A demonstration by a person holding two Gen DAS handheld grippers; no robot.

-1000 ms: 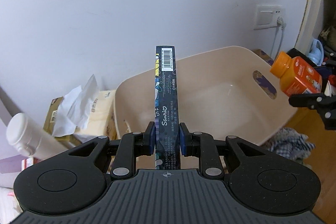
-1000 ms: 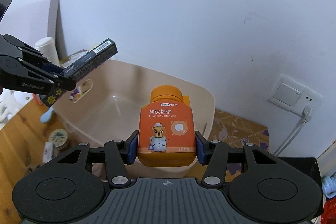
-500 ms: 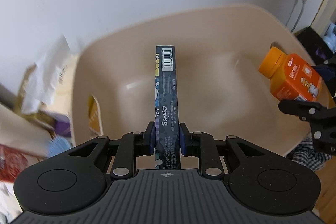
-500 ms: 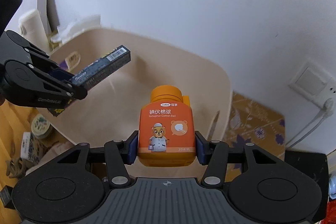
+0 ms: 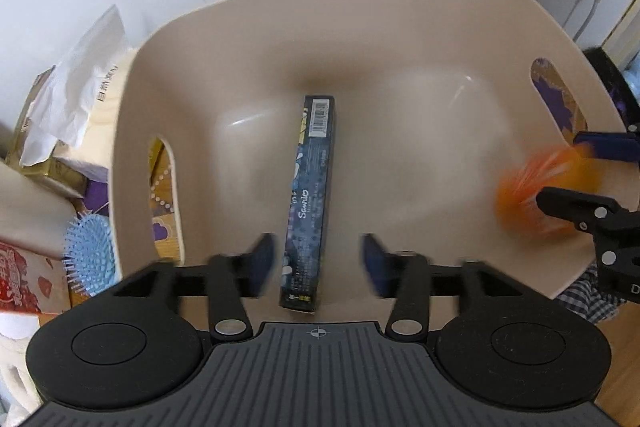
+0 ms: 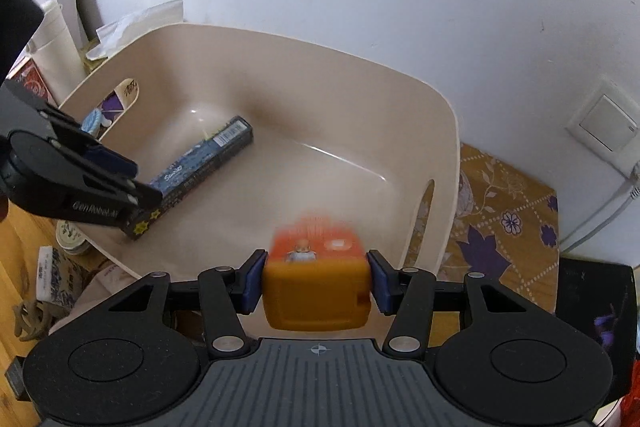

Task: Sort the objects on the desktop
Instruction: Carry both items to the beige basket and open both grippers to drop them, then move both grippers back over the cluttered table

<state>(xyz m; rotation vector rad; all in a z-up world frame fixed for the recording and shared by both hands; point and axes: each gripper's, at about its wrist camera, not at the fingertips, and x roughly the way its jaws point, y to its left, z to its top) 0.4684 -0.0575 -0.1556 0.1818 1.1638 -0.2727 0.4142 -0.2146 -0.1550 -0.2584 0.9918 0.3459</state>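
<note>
A long dark blue box (image 5: pixel 312 187) leans inside the beige plastic basin (image 5: pixel 240 39), its near end on the front rim. My left gripper (image 5: pixel 316 255) is opening around it, the blurred pads clear of its sides. In the right wrist view the box (image 6: pixel 200 163) slants down into the basin (image 6: pixel 320 45), with the left gripper (image 6: pixel 120 179) at its lower end. An orange bottle (image 6: pixel 316 291), blurred with motion, sits between the pads of my right gripper (image 6: pixel 316 275), whose jaws are opening. The left wrist view shows the bottle (image 5: pixel 532 187) as an orange smear by the right gripper (image 5: pixel 580 171).
A tissue pack (image 5: pixel 80 95) and a blue hairbrush (image 5: pixel 90 251) lie left of the basin. A wall socket (image 6: pixel 604 123) and a patterned cloth (image 6: pixel 504 211) are to its right. A checked cloth (image 5: pixel 588 299) lies by the front right corner. The wall stands close behind.
Both grippers came down over the basin and tilted lower. The left jaws spread and let go of the blue box. The right jaws widened and the orange bottle is slipping down, blurred.
</note>
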